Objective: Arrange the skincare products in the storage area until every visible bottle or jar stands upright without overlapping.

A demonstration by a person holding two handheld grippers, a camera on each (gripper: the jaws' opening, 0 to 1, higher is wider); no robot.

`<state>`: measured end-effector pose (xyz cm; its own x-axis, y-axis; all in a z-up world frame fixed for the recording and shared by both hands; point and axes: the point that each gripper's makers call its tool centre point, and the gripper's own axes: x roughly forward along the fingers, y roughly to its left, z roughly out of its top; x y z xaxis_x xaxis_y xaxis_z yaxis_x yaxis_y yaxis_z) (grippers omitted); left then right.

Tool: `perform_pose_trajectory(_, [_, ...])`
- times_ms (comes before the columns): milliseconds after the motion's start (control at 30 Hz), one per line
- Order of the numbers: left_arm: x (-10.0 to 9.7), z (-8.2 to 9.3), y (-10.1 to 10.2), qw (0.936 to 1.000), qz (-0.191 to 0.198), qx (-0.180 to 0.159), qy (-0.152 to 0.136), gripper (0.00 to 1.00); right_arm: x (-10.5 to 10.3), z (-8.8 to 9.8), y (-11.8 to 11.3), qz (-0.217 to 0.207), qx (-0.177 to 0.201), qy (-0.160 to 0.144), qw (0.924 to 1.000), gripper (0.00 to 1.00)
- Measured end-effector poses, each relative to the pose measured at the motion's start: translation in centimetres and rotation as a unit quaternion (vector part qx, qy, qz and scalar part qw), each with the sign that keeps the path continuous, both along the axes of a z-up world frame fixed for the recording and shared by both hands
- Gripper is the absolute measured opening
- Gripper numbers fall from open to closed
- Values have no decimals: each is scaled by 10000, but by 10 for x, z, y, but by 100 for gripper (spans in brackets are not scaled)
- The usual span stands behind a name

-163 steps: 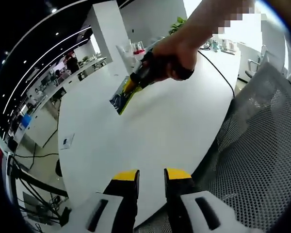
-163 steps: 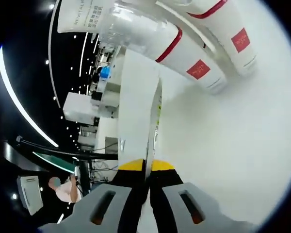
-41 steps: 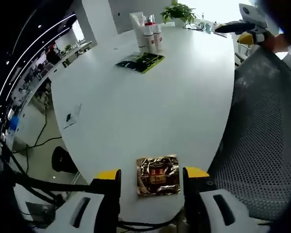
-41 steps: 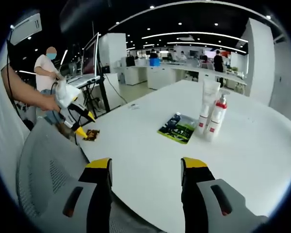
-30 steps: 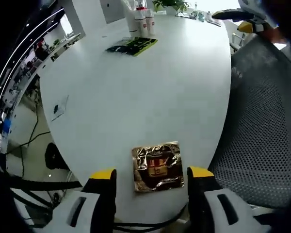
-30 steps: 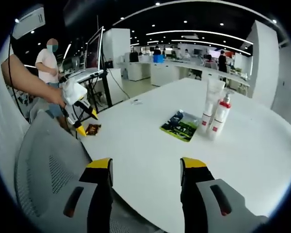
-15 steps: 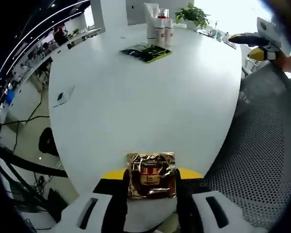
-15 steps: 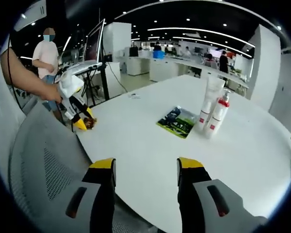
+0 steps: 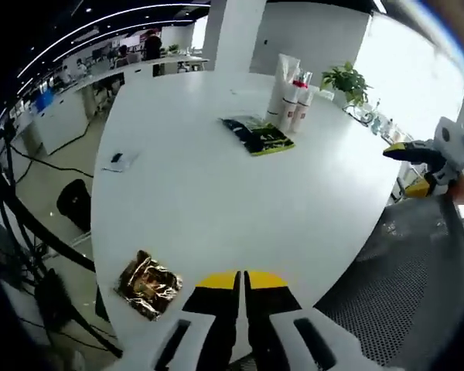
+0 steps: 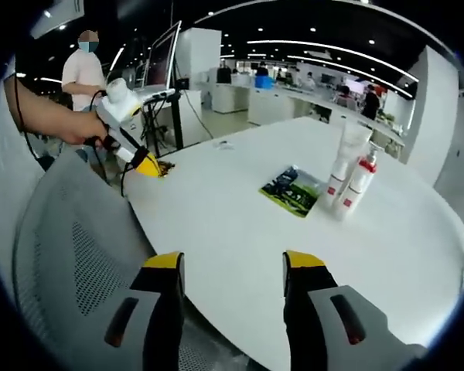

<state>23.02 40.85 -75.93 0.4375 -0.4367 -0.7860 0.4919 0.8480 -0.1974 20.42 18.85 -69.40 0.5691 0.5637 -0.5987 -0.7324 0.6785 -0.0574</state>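
In the left gripper view, the left gripper [image 9: 241,280] rises at 6 o'clock with its jaws pressed together on nothing. A crumpled gold foil sachet [image 9: 147,284] lies flat on the white worktop [image 9: 216,193] at about 8 o'clock, just beside the jaws and apart from them, near the worktop's near edge. At 12 o'clock a white tube and two red-capped bottles [image 9: 291,96] stand upright and close together, presumably already arranged, with a green-and-black sachet [image 9: 257,135] lying flat in front of them. The right gripper [image 9: 417,158] shows at 3 o'clock over a mesh chair [image 9: 417,286].

In the right gripper view, the right gripper [image 10: 233,267] has its jaws spread wide and empty, held back over the chair, likely waiting. This view adds the person's hand [image 10: 83,126] carrying the left gripper at 10 o'clock; the bottle group [image 10: 351,182] sits at 2 o'clock.
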Motion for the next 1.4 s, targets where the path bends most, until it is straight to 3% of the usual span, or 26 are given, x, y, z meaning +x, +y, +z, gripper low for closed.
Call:
perform_pose_trajectory(100, [5,-2,3,9997,-22,159,-210,9,-2,-2,-1,50,-45,41,10000,47])
perform_pose_trajectory(200, [12,-4,26,9986,31,435,-304,20,0,-3,-3,-11,-34,60,10000,47])
perform_pose_trajectory(233, [19,-4,40,9967,-126,668,-454,24,0,-4,-3,-28,-51,76,10000,47])
perform_pose_trajectory(300, [24,-5,55,9947,-316,866,-461,33,-1,-8,-2,29,-133,95,9999,47])
perform_pose_trajectory(400, [33,-14,75,9913,-734,1066,-237,49,-2,-10,0,90,-204,82,9997,46])
perform_pose_trajectory(433, [28,-22,80,9893,-972,1084,110,53,-2,-10,0,101,-219,78,9997,46])
perform_pose_trajectory(467, [28,-26,81,9879,-1069,1094,235,55,-3,-11,-1,123,-262,64,9996,46])
perform_pose_trajectory(500, [27,-31,87,9813,-1349,1322,364,55,-3,-11,-1,138,-292,57,9995,46])
perform_pose_trajectory(533, [31,-34,92,9745,-1592,1556,297,53,-3,-11,0,152,-313,37,9994,46])
perform_pose_trajectory(567, [32,-38,96,9633,-1925,1849,299,51,-3,-11,1,173,-321,19,9993,46])
perform_pose_trajectory(633, [33,-45,104,9503,-2193,2163,447,51,-4,-11,1,220,-368,-4,9991,46])
perform_pose_trajectory(667, [38,-49,107,9414,-2395,2344,384,51,-4,-11,1,231,-383,-18,9990,46])
perform_pose_trajectory(700, [43,-49,109,9374,-2469,2439,293,53,-4,-12,2,249,-377,4,9990,46])
perform_pose_trajectory(733, [49,-47,103,9464,-2336,2222,214,55,-4,-12,2,247,-372,17,9990,46])
perform_pose_trajectory(767, [52,-46,103,9479,-2277,2215,235,55,-3,-12,1,237,-374,35,9990,46])
perform_pose_trajectory(833, [56,-44,103,9496,-2249,2177,200,55,-2,-13,0,185,-365,63,9991,46])
perform_pose_trajectory(933, [61,-47,109,9427,-2314,2397,186,55,-1,-13,-1,129,-348,98,9993,46])
perform_pose_trajectory(1000, [63,-48,108,9433,-2341,2343,237,56,-1,-14,-1,123,-351,122,9992,46])
perform_pose_trajectory(1100, [61,-50,112,9518,-2075,2169,637,60,-2,-16,-1,151,-372,147,9991,47])
perform_pose_trajectory(1200, [45,-54,113,9515,-1965,1955,1334,65,-4,-18,0,193,-410,183,9988,47])
perform_pose_trajectory(1233, [50,-51,116,9418,-2327,2192,1042,64,-4,-18,0,197,-415,189,9988,47])
perform_pose_trajectory(1267, [49,-52,116,9360,-2481,2260,1058,64,-4,-18,0,192,-409,192,9988,47])
perform_pose_trajectory(1400, [47,-51,115,9404,-2396,2191,1009,63,-3,-18,0,172,-408,196,9988,47])
